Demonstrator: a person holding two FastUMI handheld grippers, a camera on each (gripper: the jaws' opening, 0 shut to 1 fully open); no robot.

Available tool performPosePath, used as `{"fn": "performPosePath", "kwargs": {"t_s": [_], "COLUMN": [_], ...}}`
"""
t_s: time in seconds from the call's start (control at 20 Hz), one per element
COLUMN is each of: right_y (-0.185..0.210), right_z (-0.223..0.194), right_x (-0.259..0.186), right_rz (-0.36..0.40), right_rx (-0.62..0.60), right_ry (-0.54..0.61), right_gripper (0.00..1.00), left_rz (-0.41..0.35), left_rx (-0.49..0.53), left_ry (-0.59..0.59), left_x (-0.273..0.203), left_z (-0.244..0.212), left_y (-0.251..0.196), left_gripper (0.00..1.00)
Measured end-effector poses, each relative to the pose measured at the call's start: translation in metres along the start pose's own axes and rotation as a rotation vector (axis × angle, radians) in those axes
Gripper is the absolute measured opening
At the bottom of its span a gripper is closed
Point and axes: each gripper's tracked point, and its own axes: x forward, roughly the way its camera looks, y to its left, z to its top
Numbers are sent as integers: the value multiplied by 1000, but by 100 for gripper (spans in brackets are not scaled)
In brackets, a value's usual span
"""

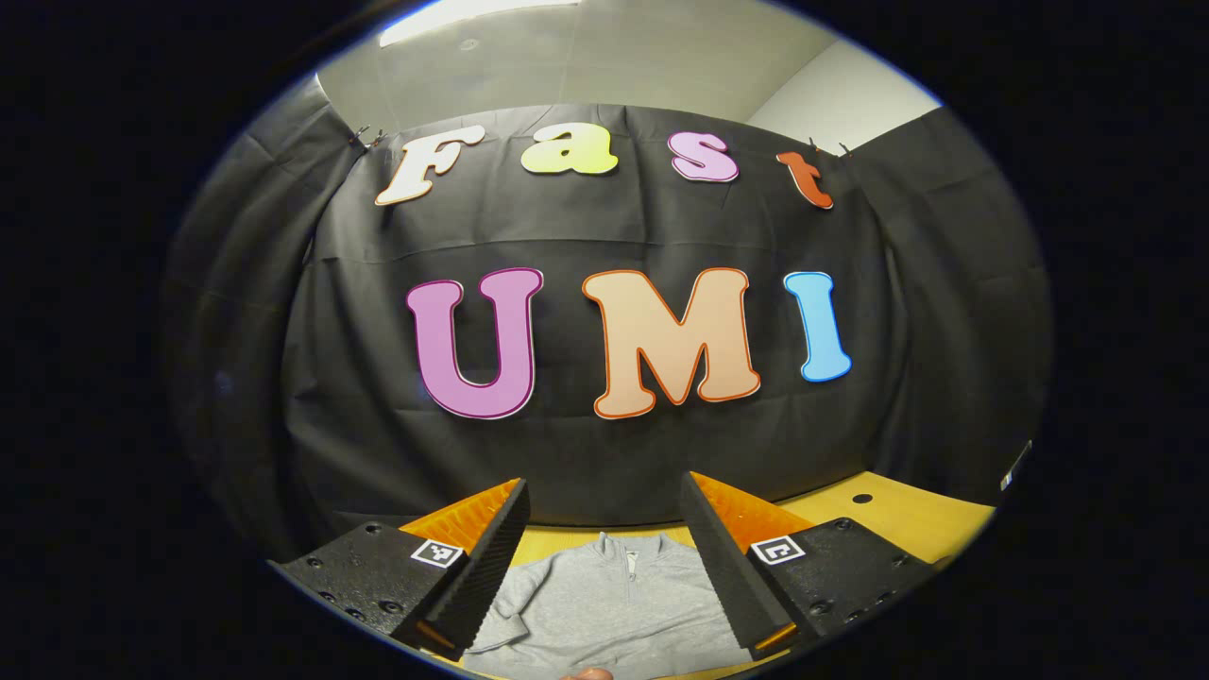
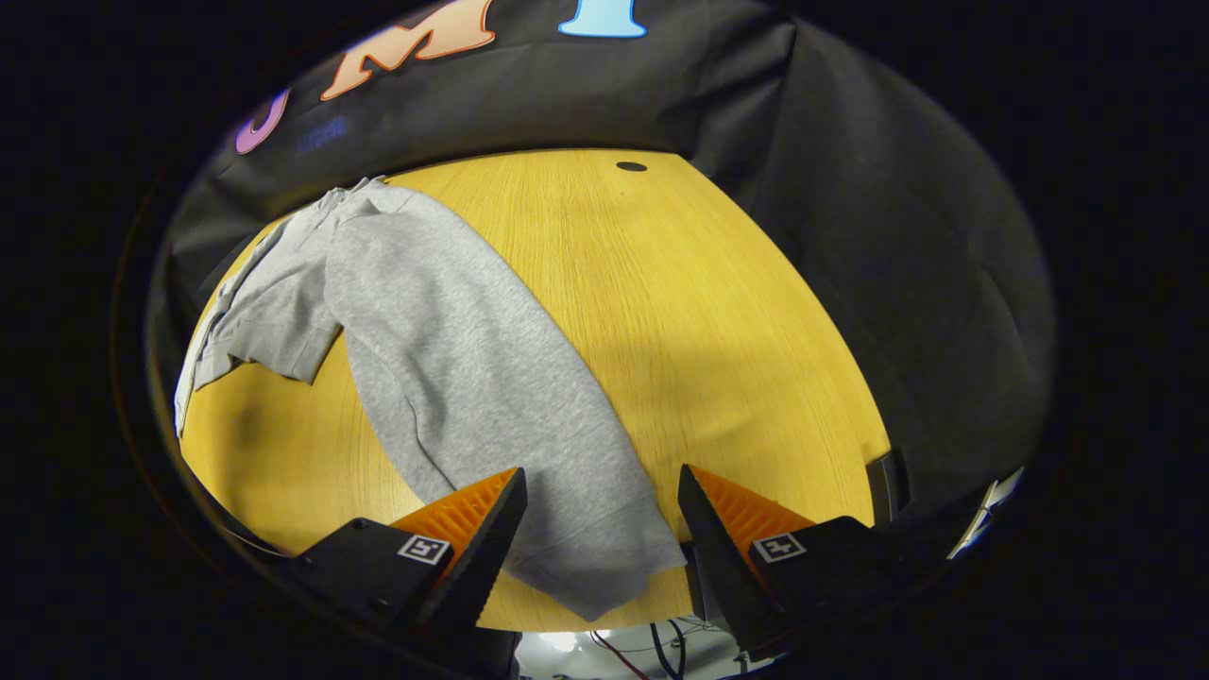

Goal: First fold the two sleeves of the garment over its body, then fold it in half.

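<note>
A grey sweatshirt (image 2: 453, 368) lies on the yellow wooden table (image 2: 737, 321). One long sleeve runs from the far left toward me, and its ribbed cuff (image 2: 600, 567) lies near the table's front edge. My right gripper (image 2: 601, 474) is open above that cuff, one finger on each side of the sleeve. The rest of the garment (image 2: 274, 293) lies bunched at the far left. In the left gripper view the sweatshirt's zip collar and chest (image 1: 619, 595) show low between the fingers. My left gripper (image 1: 604, 484) is open, raised and pointing at the back wall.
A small dark hole (image 2: 631, 166) sits in the tabletop near the back wall. Black cloth walls close the table at the back and the right. Cables (image 2: 661, 647) hang below the front edge. A fingertip (image 1: 590, 672) shows at the bottom of the left gripper view.
</note>
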Motion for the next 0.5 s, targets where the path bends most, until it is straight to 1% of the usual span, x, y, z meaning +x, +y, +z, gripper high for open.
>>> {"fn": "performPosePath", "kwargs": {"t_s": [0.05, 0.2, 0.25, 0.3, 0.35, 0.4, 0.45, 0.5], "right_y": [3, 3, 4, 7, 10, 10, 11, 11], "right_z": [-3, -10, -11, -11, -11, -12, -12, -13], "right_x": [2, 8, 9, 10, 11, 10, 12, 11], "right_rz": [25, 62, 78, 97, 115, 125, 132, 136], "right_rx": [0, -27, -36, -35, -29, -29, -38, -51], "right_ry": [14, 38, 48, 53, 67, 74, 76, 82], "right_gripper": [100, 93, 93, 91, 88, 77, 70, 68], "left_rz": [8, 33, 39, 43, 46, 49, 50, 55], "left_rx": [0, 15, 17, 19, 21, 23, 24, 26], "left_ry": [4, 9, 6, 4, 3, 0, 0, 2], "left_x": [-1, -4, -6, -8, -10, -11, -13, -15], "left_z": [0, -1, 2, 2, 2, 4, 6, 6], "left_y": [-5, -17, -20, -25, -29, -32, -34, -35], "left_gripper": [94, 94, 94, 96, 96, 94, 94, 96]}}
